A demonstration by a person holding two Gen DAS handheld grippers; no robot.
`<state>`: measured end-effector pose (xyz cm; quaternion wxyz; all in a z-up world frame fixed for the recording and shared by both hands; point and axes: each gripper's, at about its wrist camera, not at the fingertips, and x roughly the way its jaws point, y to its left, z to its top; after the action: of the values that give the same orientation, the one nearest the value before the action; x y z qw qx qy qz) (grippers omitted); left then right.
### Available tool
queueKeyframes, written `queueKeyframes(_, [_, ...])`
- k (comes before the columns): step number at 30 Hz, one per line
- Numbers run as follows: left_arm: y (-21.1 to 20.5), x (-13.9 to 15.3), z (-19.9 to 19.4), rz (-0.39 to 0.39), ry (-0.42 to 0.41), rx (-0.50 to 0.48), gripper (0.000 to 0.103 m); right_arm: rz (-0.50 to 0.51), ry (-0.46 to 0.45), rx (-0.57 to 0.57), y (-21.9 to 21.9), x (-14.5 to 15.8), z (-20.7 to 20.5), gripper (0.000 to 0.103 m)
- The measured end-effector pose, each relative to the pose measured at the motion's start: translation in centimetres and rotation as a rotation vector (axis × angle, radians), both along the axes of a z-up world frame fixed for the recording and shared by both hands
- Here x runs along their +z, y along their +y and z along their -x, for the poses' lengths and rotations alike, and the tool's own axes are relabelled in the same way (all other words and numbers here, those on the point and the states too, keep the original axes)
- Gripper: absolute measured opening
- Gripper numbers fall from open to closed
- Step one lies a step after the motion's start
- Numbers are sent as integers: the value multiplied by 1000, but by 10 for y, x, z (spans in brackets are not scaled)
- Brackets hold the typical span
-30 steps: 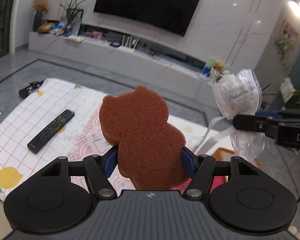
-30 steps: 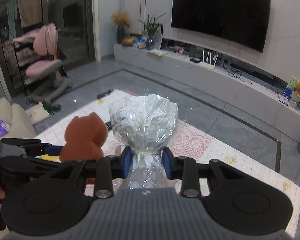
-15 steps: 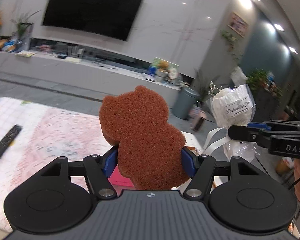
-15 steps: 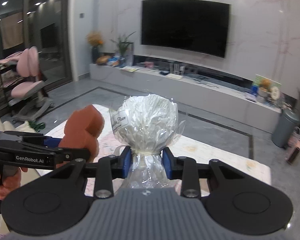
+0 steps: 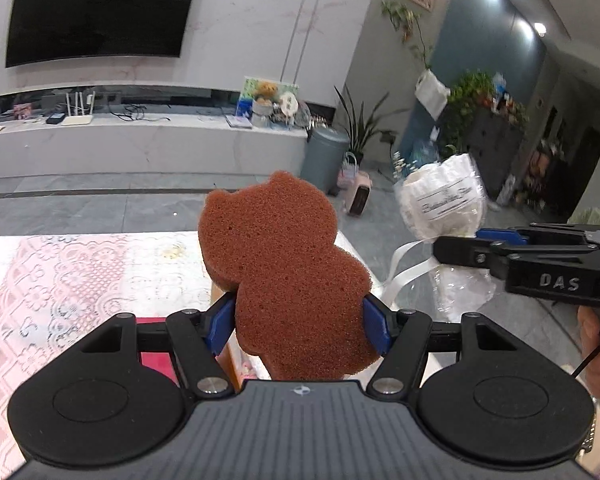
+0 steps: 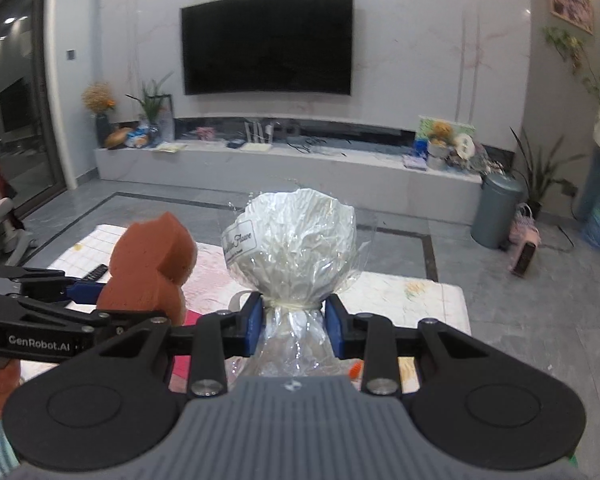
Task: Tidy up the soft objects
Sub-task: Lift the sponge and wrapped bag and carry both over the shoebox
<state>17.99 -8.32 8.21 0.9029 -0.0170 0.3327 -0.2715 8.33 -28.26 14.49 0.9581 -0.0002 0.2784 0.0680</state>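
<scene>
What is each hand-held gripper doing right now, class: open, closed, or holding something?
Left hand-held gripper: closed on the brown bear-shaped sponge.
Right hand-held gripper: closed on the neck of the cellophane-wrapped white bundle.

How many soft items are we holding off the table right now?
2. The brown bear-shaped sponge is clamped in the left gripper; the cellophane-wrapped white bundle is pinched at its tied neck by the right gripper. Others may lie hidden below the grippers.

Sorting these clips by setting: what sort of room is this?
Most likely a home living room: a large wall-mounted TV, a long low media console beneath it, and potted plants around the tiled floor.
</scene>
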Motion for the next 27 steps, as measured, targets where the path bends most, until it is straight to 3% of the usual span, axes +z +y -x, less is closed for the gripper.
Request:
queueKeyframes(7, [-35,-32,-28,-88,72,-42,75,-28,106,-47,-18,-48,-57,33])
queueKeyframes(19, [-72,-113,-81,-249,246,-110,75,-41,316,-68,-31,-153,-137,33])
queueKeyframes(27, [-91,-151,-103,-429,249,-117,75,5,399,-67,-25,-210,-167,32])
